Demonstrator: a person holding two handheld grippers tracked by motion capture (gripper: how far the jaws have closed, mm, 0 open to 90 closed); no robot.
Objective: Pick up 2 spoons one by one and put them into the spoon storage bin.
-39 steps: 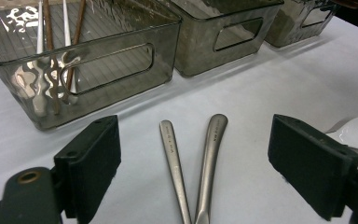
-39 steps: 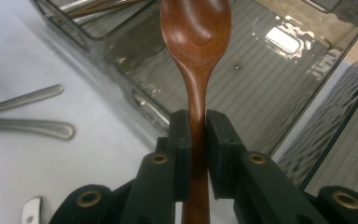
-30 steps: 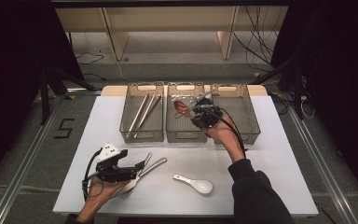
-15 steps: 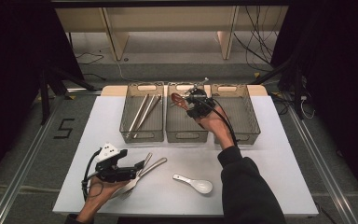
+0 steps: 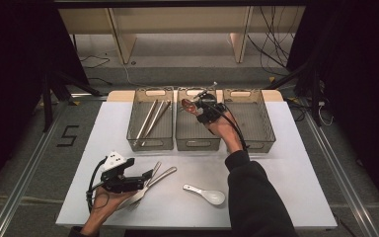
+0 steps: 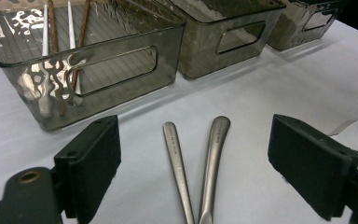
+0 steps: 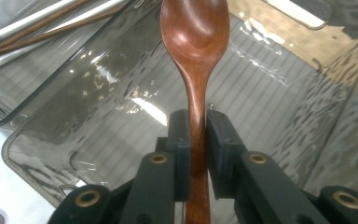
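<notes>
High view: three grey bins [image 5: 150,123] are set in a row along the far edge of the table [image 5: 296,163]. The work in hand is judged to be the sorting of cutlery into these bins.

The right gripper [image 5: 203,109] is held over the middle bin [image 5: 196,140], and its jaws are closed on the handle of a wooden spoon [image 5: 189,105]. In the right gripper view the spoon [image 7: 195,42] is seen clamped between the two pads, with its bowl pointing away, above the floor of the middle bin [image 7: 261,93]. It is not yet released, so this step is judged to be nearly done but not finished.

The left gripper [image 5: 145,178] rests near the front left corner of the table. Its jaws are wide apart and nothing is gripped. In the left gripper view two metal handles [image 6: 196,168] lie on the table between the jaws, not touched by the pads.

Count: three bins; about four sticks [image 5: 153,117], some white and some brown, already in the left bin; one wooden spoon; two metal pieces [image 5: 160,175] on the table; one white spoon [image 5: 206,193] near the front edge. The right bin [image 5: 249,118] seems empty.

What is left, as judged: the wooden spoon is to be dropped, and three pieces are to be sorted.
</notes>
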